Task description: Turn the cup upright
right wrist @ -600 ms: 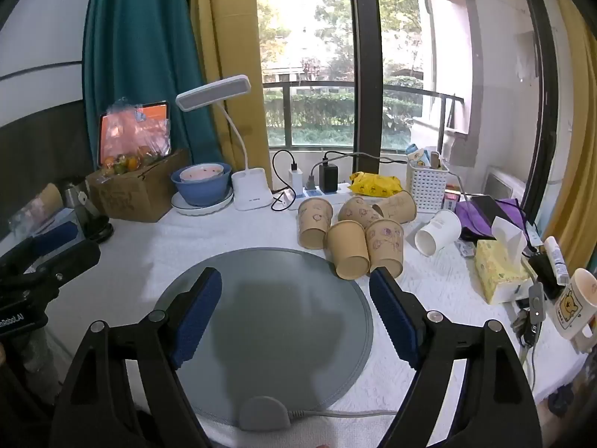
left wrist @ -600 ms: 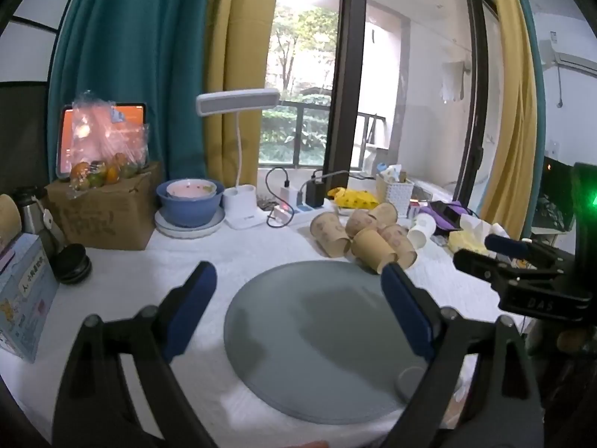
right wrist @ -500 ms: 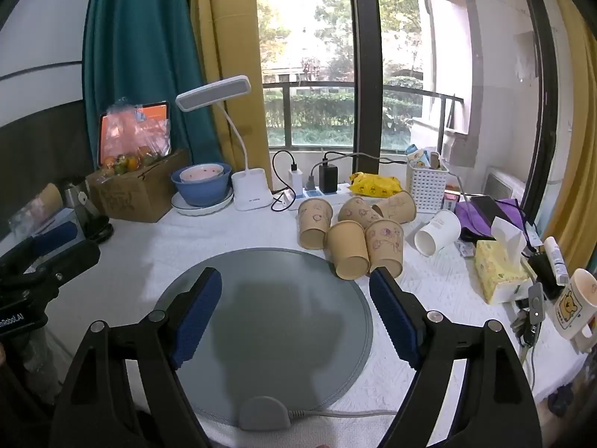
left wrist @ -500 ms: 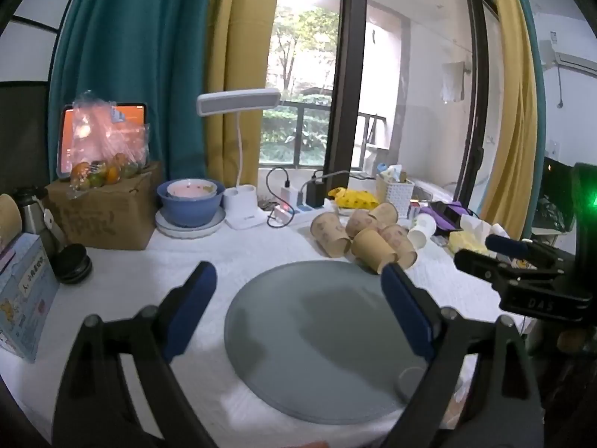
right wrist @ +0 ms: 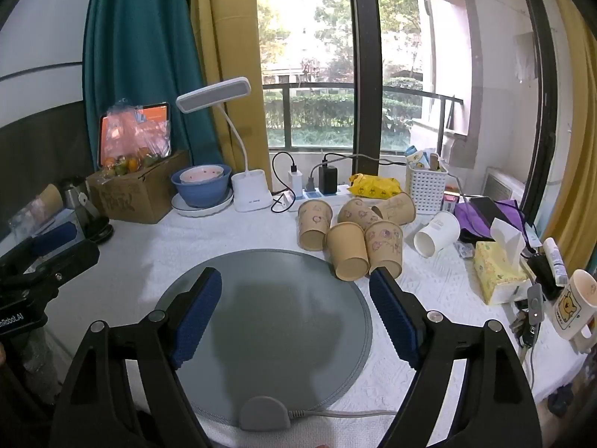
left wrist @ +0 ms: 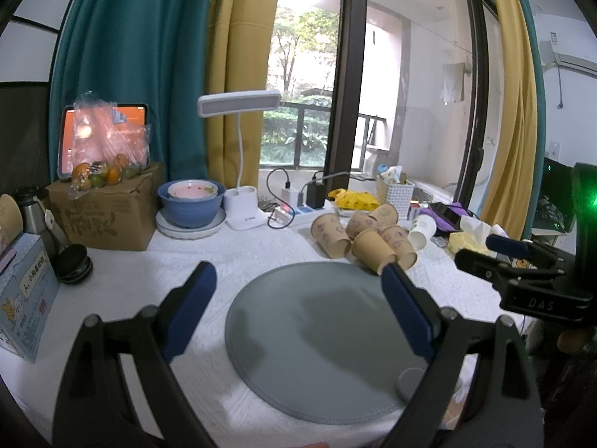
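Both my tongs hang wide apart and hold nothing: the left tongs [left wrist: 298, 295] and right tongs [right wrist: 294, 298] each sit low in frame over the round grey mat [right wrist: 268, 321] on the bench [right wrist: 156, 246]. The paper cups [right wrist: 350, 231] lie tipped in a cluster right of centre, touching the mat's far edge. Just right of them lies a white cup [right wrist: 436, 233], then a tissue box [right wrist: 496, 272]. Behind stand a power strip [right wrist: 317, 192] and desk lamp [right wrist: 246, 190].
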Action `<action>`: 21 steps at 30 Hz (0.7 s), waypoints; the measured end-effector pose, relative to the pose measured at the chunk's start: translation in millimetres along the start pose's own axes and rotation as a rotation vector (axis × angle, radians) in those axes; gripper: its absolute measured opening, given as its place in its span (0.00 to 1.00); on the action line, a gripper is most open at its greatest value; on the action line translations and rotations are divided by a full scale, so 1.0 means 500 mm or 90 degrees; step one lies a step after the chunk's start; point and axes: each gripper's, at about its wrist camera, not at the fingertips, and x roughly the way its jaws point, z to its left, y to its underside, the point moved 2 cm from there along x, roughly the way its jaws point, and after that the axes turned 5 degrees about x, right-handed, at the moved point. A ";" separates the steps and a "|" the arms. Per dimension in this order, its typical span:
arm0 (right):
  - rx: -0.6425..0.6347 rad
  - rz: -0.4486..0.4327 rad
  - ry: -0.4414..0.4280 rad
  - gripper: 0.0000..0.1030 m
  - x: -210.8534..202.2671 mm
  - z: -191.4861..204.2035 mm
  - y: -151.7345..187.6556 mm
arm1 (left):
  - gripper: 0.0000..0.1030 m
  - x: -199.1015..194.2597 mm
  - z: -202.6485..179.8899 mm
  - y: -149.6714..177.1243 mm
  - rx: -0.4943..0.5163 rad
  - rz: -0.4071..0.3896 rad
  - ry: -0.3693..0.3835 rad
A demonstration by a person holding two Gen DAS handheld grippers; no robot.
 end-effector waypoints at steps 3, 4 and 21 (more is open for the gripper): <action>0.000 0.000 0.000 0.82 -0.001 0.000 0.000 | 0.88 0.000 0.001 0.000 0.000 0.000 0.000; 0.000 0.000 0.000 0.82 -0.001 0.000 0.000 | 0.88 0.000 0.001 0.000 0.000 0.000 -0.001; 0.000 -0.002 0.000 0.82 -0.002 0.001 -0.002 | 0.88 0.000 0.002 0.001 0.000 -0.001 0.001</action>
